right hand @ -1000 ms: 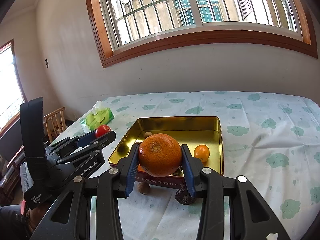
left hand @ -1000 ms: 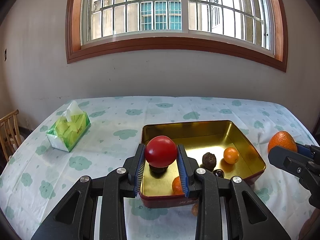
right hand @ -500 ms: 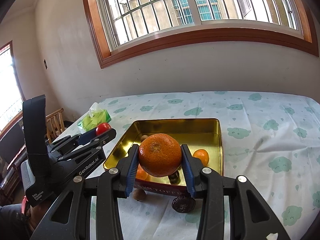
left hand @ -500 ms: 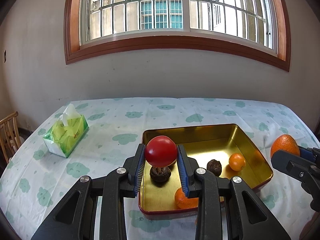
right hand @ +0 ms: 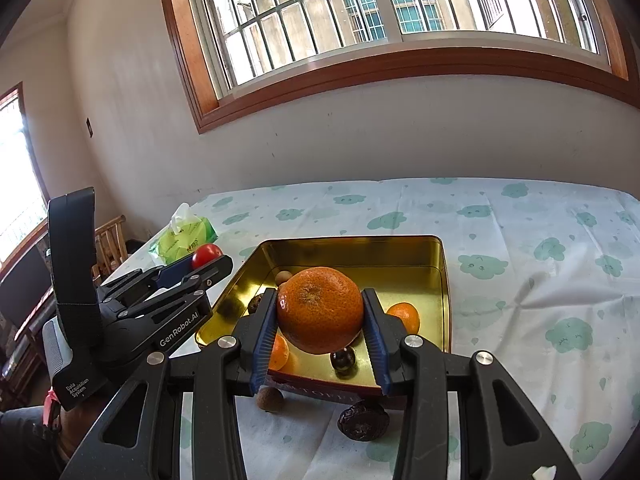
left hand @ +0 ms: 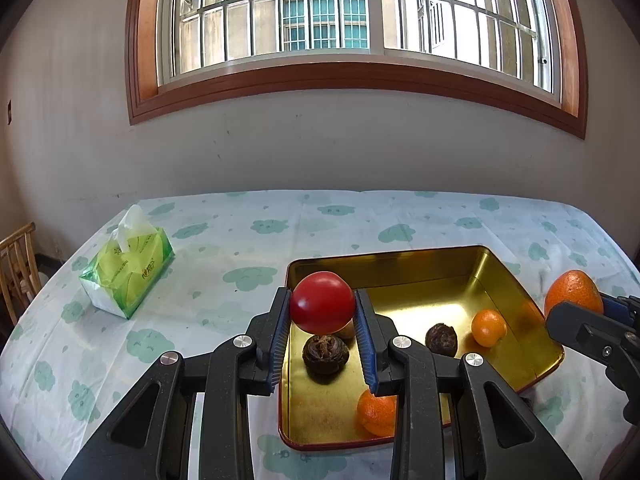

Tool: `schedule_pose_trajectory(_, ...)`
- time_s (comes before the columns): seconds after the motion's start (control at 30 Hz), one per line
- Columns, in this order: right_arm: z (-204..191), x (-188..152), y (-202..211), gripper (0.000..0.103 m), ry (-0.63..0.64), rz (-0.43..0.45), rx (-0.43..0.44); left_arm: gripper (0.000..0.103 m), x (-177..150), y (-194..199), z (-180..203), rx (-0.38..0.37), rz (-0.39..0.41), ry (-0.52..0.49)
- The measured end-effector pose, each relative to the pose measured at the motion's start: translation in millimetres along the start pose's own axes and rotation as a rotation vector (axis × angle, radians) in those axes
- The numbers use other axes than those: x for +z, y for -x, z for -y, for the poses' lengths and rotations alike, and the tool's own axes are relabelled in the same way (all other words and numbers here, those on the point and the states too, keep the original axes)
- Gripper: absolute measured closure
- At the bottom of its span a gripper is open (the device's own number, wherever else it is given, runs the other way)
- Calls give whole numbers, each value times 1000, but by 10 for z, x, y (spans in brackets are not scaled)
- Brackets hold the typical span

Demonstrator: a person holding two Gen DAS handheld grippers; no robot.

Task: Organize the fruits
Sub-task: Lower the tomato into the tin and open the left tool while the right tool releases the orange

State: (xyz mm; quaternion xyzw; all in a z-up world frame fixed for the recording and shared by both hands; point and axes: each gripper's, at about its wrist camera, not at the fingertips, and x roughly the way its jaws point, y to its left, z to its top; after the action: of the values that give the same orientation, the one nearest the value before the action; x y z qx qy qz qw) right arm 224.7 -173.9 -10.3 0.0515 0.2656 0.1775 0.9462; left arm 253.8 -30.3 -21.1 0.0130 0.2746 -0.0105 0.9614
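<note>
In my left tongs (left hand: 322, 312) I hold a red tomato (left hand: 322, 307), the blue pads pressed against both its sides. It hangs above the near-left part of the gold tin tray (left hand: 516, 284), just over the tray's left wall. Straight beneath the tomato, inside the tray, I see a dark wrinkled fruit (left hand: 325, 355) with a small tan one tucked behind it. Further to the right of my left tongs lie a second dark fruit (left hand: 441, 339) and a small mandarin (left hand: 488, 327), close together on the tray floor. Another mandarin (left hand: 376, 414) sits at the tray's near edge, partly hidden behind my right finger.

My right tongs (right hand: 320, 312) are clamped on a large orange (right hand: 320, 309), which fills the gap between the pads. It hovers over the near half of the tray. Below these tongs, on the tabletop (right hand: 540, 272) just outside the tray's near wall, I see a brown round fruit (right hand: 271, 399) to the left and a dark wrinkled one (right hand: 363, 422) to the right. A glossy dark ball (right hand: 343, 360) rests inside the tray under the orange.

Off to the left of both tongs, well clear of the tray, a green tissue pack (left hand: 128, 272) stands on the cloud-print cloth.
</note>
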Motion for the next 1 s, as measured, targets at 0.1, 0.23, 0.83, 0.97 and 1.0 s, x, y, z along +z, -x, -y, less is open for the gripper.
schedule_pose_trajectory(0.1,25,1,-49,64,-6,-3,-2,71,8,-52,1,1,-6,-1)
schedule_pose_trajectory(0.23,51,2,-105,64,-12,-8,-2,71,17,-111,2,1,-9,0)
schedule_pose_trajectory(0.83,86,19,-277,64,-17,-20,-1,71,13,-262,-15,-1,-22,2)
schedule_pose_trajectory(0.97,97,27,-329,64,-17,-26,-4,71,15,-325,-30,-1,-27,4)
schedule_pose_trajectory(1.0,103,26,-351,64,-17,-30,-6,71,15,-339,-37,-1,-29,6)
